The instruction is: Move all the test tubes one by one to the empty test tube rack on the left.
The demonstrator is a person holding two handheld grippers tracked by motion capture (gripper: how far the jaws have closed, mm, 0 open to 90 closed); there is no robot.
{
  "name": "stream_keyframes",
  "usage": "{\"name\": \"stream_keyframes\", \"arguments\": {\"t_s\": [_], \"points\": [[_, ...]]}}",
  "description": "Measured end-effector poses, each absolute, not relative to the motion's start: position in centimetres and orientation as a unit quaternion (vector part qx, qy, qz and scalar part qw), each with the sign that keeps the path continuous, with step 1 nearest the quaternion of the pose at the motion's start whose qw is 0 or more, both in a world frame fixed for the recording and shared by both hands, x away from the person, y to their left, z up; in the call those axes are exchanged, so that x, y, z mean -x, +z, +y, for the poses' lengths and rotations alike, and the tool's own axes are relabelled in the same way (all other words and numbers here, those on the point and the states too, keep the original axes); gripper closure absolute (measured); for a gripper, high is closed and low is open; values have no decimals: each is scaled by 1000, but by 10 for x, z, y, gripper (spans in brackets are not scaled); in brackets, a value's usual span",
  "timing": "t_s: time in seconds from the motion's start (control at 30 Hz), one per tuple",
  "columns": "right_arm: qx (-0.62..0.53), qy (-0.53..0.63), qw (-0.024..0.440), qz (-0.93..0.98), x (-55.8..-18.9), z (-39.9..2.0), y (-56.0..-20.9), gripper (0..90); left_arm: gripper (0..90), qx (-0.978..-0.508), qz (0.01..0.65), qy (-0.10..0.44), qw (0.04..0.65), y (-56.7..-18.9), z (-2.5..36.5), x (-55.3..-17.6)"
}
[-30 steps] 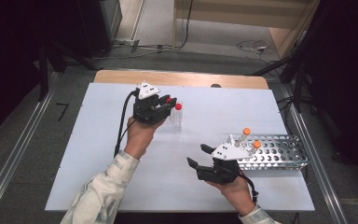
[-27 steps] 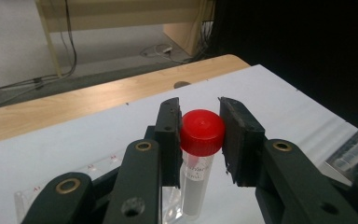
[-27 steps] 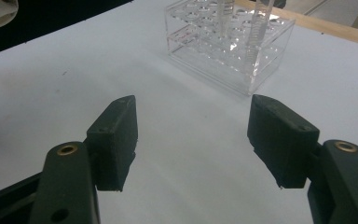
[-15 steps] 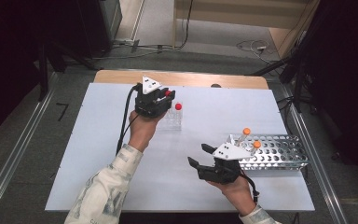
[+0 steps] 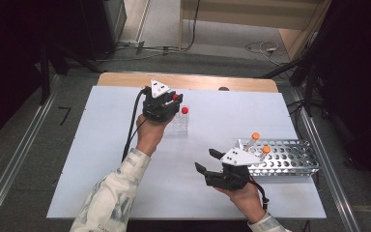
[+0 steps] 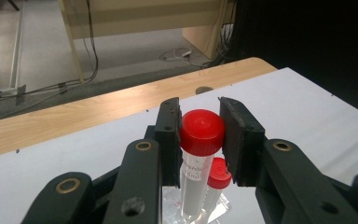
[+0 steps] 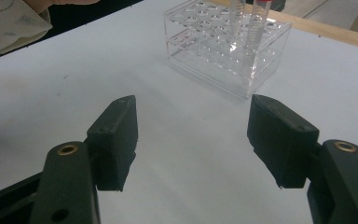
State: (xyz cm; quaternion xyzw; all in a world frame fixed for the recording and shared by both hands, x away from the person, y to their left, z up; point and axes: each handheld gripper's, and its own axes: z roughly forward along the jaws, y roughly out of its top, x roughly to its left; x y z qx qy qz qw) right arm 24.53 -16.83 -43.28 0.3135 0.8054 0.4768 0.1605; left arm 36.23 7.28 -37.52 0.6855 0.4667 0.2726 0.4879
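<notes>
While left gripper (image 6: 199,140) clamps red-capped tube (image 6: 201,135) by cap, tube stands upright in clear rack (image 5: 179,124), near far table edge. Grip high, I judge, for straight lift. My right gripper (image 7: 193,140) wide open, empty, idle beside metal rack (image 5: 290,159).

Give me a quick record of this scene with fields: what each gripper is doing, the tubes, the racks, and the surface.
left gripper: shut on the red-capped tube, over the clear rack
right gripper: open, nothing between its jaws, low over the table
second red-capped tube: standing in the clear rack
orange-capped tubes: two, upright in the metal rack
metal rack position: right side of the table, beside the right gripper
table: white top
</notes>
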Motion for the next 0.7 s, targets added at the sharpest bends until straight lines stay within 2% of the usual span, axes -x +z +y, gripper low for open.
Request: {"name": "stream_keyframes", "arguments": {"t_s": [0.7], "points": [[-315, 473, 160, 807, -245, -167, -434, 320, 699, -695, 470, 274, 470, -405, 69, -364]]}}
